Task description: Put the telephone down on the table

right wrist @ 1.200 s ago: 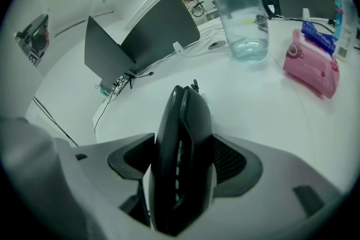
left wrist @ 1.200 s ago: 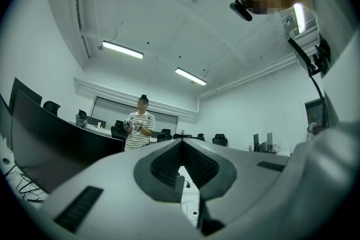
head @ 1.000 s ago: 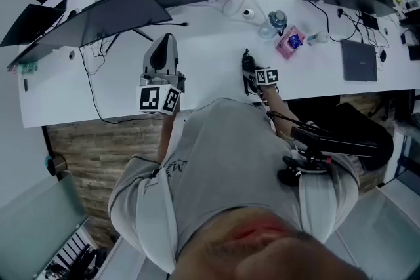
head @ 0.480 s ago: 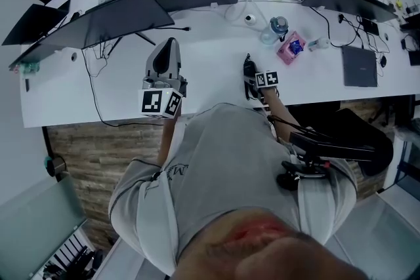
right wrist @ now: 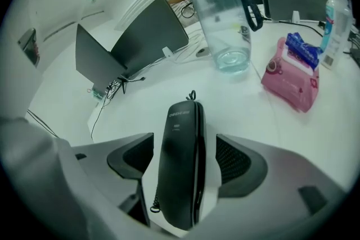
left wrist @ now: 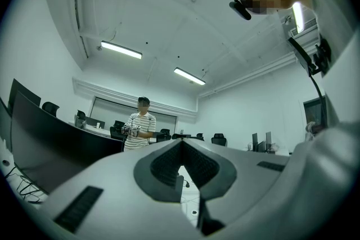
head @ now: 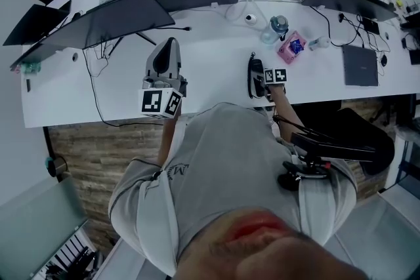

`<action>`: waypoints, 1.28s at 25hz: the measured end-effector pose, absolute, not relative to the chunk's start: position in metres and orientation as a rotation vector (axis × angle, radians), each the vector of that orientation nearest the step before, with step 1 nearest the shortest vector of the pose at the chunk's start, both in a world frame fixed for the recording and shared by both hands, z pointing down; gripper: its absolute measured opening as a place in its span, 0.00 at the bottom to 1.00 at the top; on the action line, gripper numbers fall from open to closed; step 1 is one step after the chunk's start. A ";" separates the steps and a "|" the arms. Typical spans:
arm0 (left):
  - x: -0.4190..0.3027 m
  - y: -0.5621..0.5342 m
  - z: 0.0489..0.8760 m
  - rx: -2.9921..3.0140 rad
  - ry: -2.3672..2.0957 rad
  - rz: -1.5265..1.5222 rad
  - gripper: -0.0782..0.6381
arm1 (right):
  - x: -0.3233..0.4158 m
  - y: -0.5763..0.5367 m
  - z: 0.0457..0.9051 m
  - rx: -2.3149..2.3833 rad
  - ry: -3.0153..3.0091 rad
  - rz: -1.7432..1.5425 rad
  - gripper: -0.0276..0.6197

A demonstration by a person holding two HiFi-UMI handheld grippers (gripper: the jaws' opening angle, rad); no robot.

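We see one black telephone handset (right wrist: pixel 177 177) between the jaws of the right claw (right wrist: pixel 183 140), which stand apart with a gap on each side. Its long axis runs straight out along them, and it seems to rest on the white worktop (head: pixel 210 56). Of the two claws, the left claw (left wrist: pixel 181 146) is pressed together on nothing, well off to the left.

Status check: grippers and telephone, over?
Left hand-held gripper shut, empty. Right hand-held gripper open, telephone between jaws, lying on table. Water bottle ahead, apart.
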State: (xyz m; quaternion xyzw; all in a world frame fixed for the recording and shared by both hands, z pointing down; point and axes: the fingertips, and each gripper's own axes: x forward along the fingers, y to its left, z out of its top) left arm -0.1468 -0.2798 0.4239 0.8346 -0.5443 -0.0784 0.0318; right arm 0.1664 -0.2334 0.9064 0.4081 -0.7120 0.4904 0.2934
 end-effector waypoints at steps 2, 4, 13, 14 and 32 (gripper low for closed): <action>-0.145 -0.279 0.424 2.575 -1.671 -0.240 0.12 | 0.170 -0.240 0.893 1.118 -1.924 1.293 0.55; -0.145 -0.279 0.424 2.575 -1.669 -0.239 0.12 | 0.172 -0.251 0.873 1.146 -1.963 1.249 0.55; -0.143 -0.280 0.422 2.596 -1.668 -0.258 0.12 | 0.165 -0.318 0.759 1.311 -2.186 1.027 0.55; -0.142 -0.279 0.422 2.597 -1.667 -0.260 0.12 | 0.162 -0.323 0.745 1.318 -2.216 1.009 0.55; -0.137 -0.275 0.415 2.627 -1.625 -0.265 0.12 | 0.104 -0.348 0.517 1.310 -2.686 0.551 0.55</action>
